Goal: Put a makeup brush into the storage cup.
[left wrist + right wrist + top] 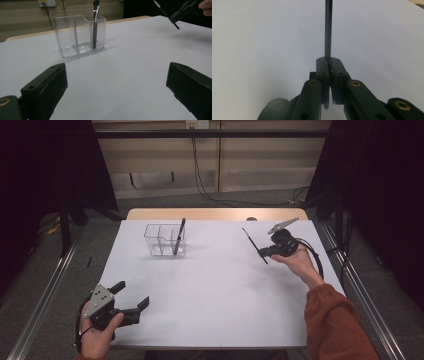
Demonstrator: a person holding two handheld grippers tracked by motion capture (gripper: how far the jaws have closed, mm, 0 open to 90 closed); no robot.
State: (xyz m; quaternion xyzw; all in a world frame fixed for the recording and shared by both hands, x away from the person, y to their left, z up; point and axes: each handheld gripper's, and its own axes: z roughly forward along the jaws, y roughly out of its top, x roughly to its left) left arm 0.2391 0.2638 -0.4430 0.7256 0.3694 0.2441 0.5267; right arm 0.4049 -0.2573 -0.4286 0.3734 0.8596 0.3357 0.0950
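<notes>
Nearest to the high camera, my left gripper [131, 296] sits low at the front left corner of the white table [215, 300], jaws spread wide with nothing between them. Across the table, my right gripper [261, 253] is clamped on a thin black pen [254, 246], held up off the surface near the back right. That pen is slim, dark and straight; in the high view it slants up and away to the left from the jaws, with a short stub below them. In the right gripper view the pen [328, 30] rises straight out of the closed jaw tips. Well to its left stands a clear plastic organizer [159, 240] with compartments, and a second dark pen [179, 236] leans upright in its right-hand compartment. Behind the table runs a wooden edge [200, 214].
</notes>
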